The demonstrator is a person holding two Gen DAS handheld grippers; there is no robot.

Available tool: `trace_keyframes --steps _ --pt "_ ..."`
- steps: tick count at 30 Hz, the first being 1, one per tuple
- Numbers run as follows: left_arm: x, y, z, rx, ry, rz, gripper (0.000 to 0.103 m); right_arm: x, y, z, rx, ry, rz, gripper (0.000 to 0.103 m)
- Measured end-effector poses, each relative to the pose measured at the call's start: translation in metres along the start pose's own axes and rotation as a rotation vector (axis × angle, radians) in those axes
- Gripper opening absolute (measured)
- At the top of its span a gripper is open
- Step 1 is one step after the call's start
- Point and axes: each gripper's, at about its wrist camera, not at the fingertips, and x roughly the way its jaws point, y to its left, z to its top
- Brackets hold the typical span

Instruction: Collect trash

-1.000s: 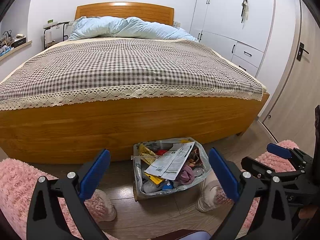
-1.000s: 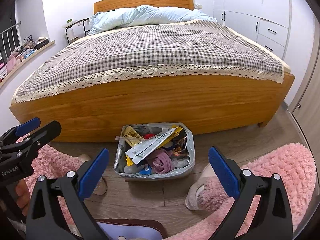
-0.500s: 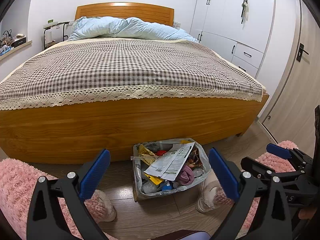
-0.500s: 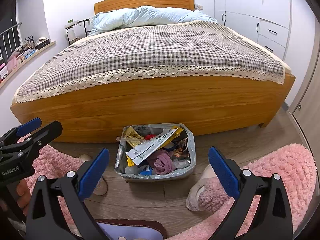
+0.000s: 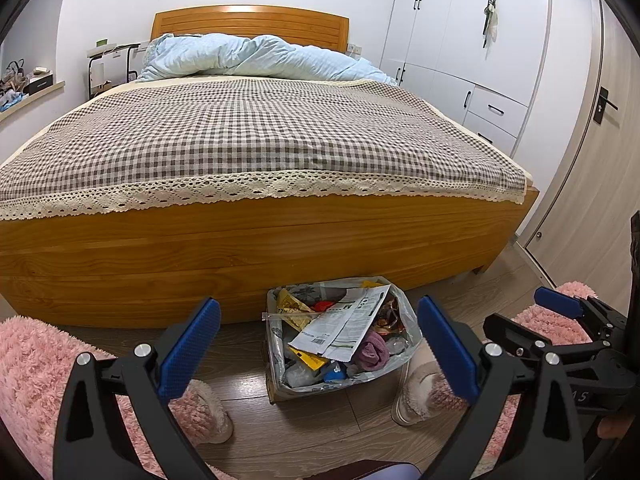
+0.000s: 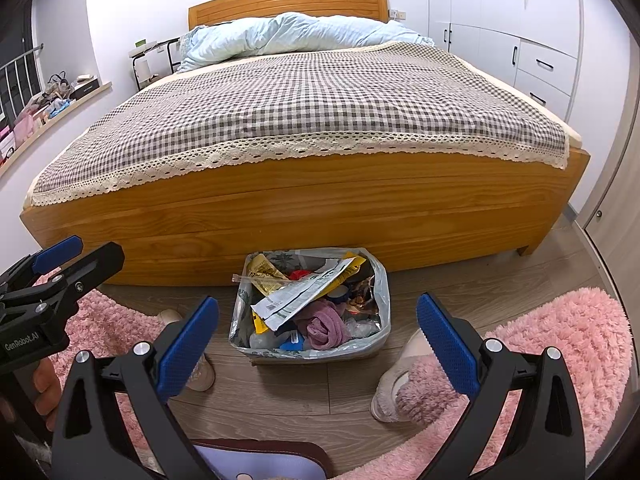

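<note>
Left wrist view, trash bin (image 5: 340, 340) between wide-apart fingers (image 5: 188, 354), seemingly beyond them

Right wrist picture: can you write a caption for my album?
Open right claw faces a full trash bin on the floor by the wooden bed.

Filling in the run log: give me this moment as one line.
phase: approach | left gripper: open, empty | right gripper: open, empty | trash bin: full, on floor by bed
</note>
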Motion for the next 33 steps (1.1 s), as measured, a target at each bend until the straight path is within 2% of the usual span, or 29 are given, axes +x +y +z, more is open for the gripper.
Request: trace_keyframes --steps 33 --pt "0.0034 -0.0011 0.0002 0.009 0.011 -0.002 0.096 0.0005 -0.0015 0.0013 0.002 0.0 0.0 0.095"
